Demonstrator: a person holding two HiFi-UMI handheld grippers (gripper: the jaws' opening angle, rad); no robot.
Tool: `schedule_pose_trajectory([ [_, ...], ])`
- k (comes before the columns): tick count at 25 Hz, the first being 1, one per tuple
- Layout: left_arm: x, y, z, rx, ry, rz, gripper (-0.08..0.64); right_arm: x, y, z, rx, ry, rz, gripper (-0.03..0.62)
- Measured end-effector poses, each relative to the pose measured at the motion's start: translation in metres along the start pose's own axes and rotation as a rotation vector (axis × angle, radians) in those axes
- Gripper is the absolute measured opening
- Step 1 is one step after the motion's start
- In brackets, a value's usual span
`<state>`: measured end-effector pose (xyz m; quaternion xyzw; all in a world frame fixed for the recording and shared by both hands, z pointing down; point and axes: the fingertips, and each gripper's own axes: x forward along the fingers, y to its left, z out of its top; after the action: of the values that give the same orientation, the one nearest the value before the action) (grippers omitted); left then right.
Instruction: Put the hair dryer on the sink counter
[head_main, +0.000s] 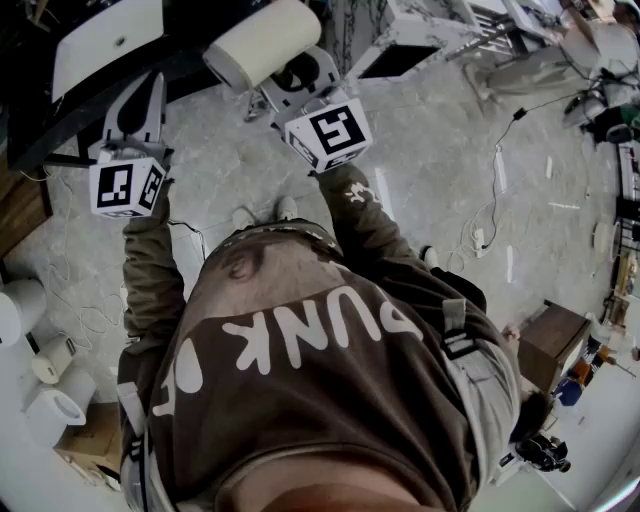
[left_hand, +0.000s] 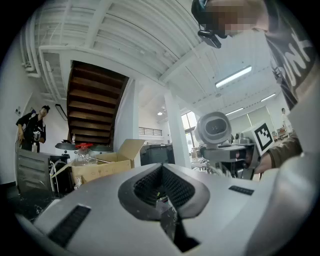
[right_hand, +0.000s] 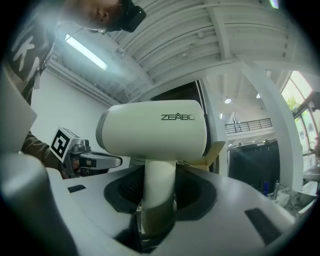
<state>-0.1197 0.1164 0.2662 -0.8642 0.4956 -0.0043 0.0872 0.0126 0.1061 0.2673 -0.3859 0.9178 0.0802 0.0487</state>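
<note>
A cream hair dryer (right_hand: 155, 130) stands upright with its handle between the jaws of my right gripper (right_hand: 157, 197), which is shut on the handle. In the head view the hair dryer (head_main: 262, 42) is held up in front of me, above the right gripper's marker cube (head_main: 325, 130). My left gripper (head_main: 135, 110) is beside it to the left, shut with nothing in it. In the left gripper view its pads (left_hand: 150, 187) meet, and the dryer's end (left_hand: 214, 128) shows to the right. A dark counter with a white basin (head_main: 105, 40) lies at the top left, past both grippers.
Paper rolls (head_main: 50, 400) and a cardboard box (head_main: 95, 440) sit at the lower left. Cables (head_main: 490, 210) trail over the marble floor, and a wooden box (head_main: 550, 340) is at the right. A person (left_hand: 32, 127) stands far left in the left gripper view.
</note>
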Motion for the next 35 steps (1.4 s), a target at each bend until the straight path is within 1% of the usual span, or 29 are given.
schedule_pose_trajectory([
  [13, 0.005, 0.011, -0.005, 0.0, 0.007, 0.014, -0.006, 0.012, 0.0, -0.003, -0.002, 0.002, 0.014, 0.156],
  [20, 0.011, 0.007, -0.001, 0.01, 0.008, 0.015, -0.006, 0.01, -0.005, -0.003, 0.01, -0.001, 0.017, 0.156],
  [24, 0.017, 0.0, 0.002, 0.028, 0.008, 0.02, -0.006, 0.005, -0.012, -0.002, 0.016, -0.01, 0.02, 0.156],
  [29, 0.023, -0.017, 0.005, 0.026, 0.007, 0.047, -0.006, -0.009, -0.022, 0.001, 0.021, -0.023, 0.039, 0.156],
  [35, 0.034, -0.03, -0.001, 0.048, 0.014, 0.068, -0.006, -0.018, -0.037, -0.002, 0.03, -0.019, 0.056, 0.156],
])
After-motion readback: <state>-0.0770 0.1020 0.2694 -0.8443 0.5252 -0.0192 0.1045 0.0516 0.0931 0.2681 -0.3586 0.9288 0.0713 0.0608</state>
